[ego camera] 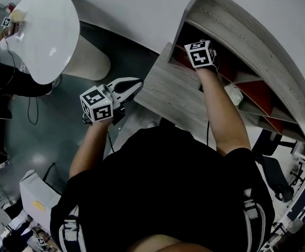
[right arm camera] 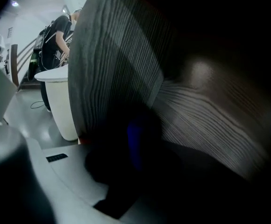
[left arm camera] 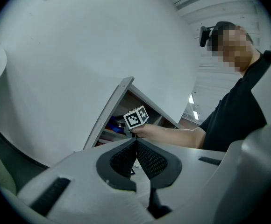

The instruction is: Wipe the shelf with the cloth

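Cloth [right arm camera: 134,130], blue, sits between right gripper [right arm camera: 133,149] jaws inside shelf [ego camera: 247,41].

A: What is the person wearing?
B: Wearing a black short-sleeved shirt [ego camera: 179,182].
A: And the left tongs [ego camera: 135,83]?
B: They're showing white shells, black mesh pads [left arm camera: 152,160] and a black-and-white marker cube [ego camera: 96,105].

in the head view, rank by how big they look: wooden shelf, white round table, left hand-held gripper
1. wooden shelf, largest; it runs off the right edge
2. white round table
3. left hand-held gripper, smallest, even though it sits nearest the camera
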Available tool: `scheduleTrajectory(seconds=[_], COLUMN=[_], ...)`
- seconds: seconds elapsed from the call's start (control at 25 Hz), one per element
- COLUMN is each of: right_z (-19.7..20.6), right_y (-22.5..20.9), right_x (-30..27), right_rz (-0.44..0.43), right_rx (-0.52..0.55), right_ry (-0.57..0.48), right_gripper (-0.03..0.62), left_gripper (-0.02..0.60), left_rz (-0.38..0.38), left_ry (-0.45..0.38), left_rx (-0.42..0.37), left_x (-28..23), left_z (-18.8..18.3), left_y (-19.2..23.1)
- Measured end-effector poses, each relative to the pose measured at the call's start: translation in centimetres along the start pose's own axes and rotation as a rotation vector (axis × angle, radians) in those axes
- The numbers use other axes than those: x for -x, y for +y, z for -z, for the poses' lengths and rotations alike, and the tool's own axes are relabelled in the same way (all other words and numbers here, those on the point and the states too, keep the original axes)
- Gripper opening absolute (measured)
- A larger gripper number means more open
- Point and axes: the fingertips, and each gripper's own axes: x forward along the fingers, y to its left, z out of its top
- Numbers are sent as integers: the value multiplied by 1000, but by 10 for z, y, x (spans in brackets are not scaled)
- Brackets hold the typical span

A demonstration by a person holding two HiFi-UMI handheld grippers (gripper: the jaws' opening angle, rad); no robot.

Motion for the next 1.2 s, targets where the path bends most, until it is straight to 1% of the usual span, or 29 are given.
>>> scheduleTrajectory(seconds=[0.12,0.28,0.6,0.72,0.96,1.2], right_z=[3,15,42,53,72,84], right_y=[-2,-11,-32,-38,-51,-58], right_x=[2,10,37,45,62,71], right_rz=[7,18,103,124,163,184], right_rx=[-5,-21,55,66,39,16], right_ry=[2,35,108,131,153,163], right_gripper=[61,61,55,54,54,53], left_gripper=[17,17,17,15,17,17], left_rz=[10,25,74,91,123,147], left_ry=[-2,6,10,19,33,42], left_rx=[4,8,-8,-10,-16,-20], left_x=[-3,-9,-21,-26,-33,-40], left_z=[-1,1,-1,0,0,1], left_y=[-1,-4,-13,-16,-22,-25])
